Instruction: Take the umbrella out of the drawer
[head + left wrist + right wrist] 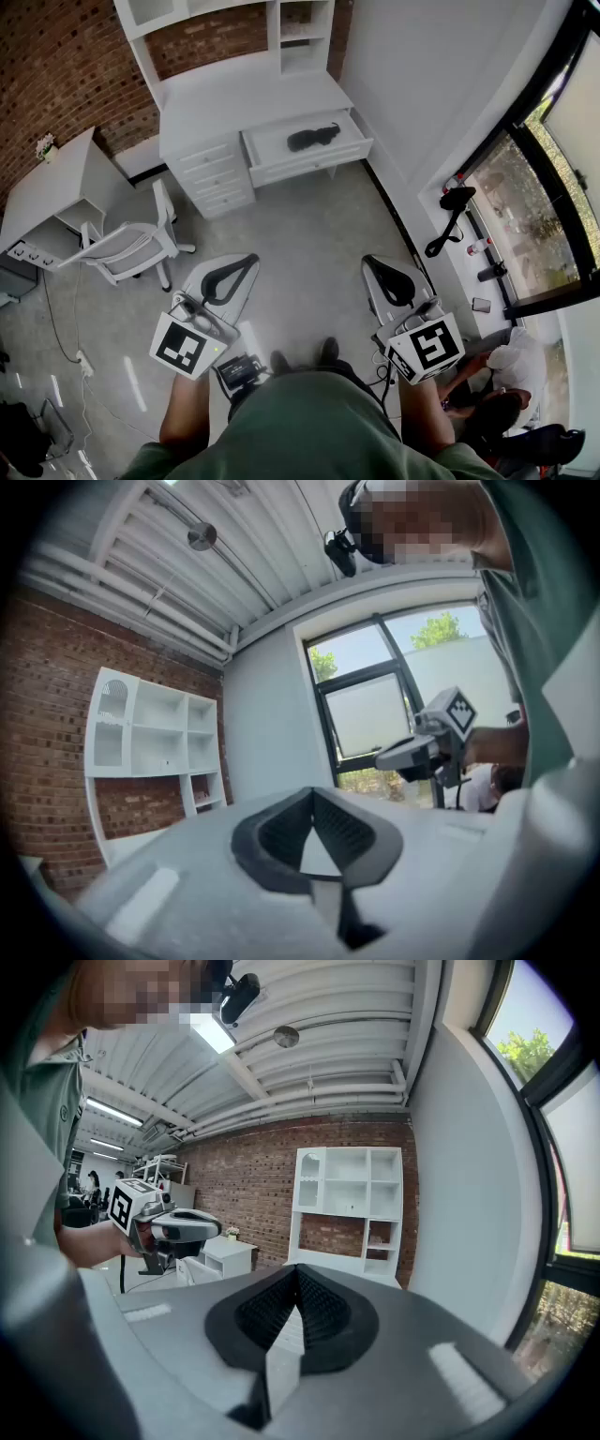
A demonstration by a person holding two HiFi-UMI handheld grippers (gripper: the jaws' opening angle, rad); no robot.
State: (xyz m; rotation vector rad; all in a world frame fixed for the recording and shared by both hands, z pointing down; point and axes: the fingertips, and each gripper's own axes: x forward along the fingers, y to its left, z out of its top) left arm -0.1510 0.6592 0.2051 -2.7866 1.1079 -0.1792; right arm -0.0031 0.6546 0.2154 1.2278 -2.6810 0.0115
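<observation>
Head view: the left gripper (247, 263) and the right gripper (372, 264) are held side by side in front of the person, apart from each other, both pointing toward the white desk (244, 98).
Left gripper (312, 795): jaws closed tip to tip, with nothing between the black pads.
Right gripper (298, 1275): jaws likewise pressed together and empty.
Umbrella (313, 138): black and folded, lying in the open drawer (349, 150), well ahead of both grippers across the grey floor and touched by neither.
Drawer: stands open at the front of the desk, roughly ahead of the gap between the two grippers.
Office chair (127, 246): white, just ahead and to the left of the left gripper.
Shelf unit (347, 1199): white, on the desk against the brick wall (244, 1180), straight beyond the right gripper's jaws.
Window (375, 714): beyond the left gripper's jaws, on the right gripper's side.
</observation>
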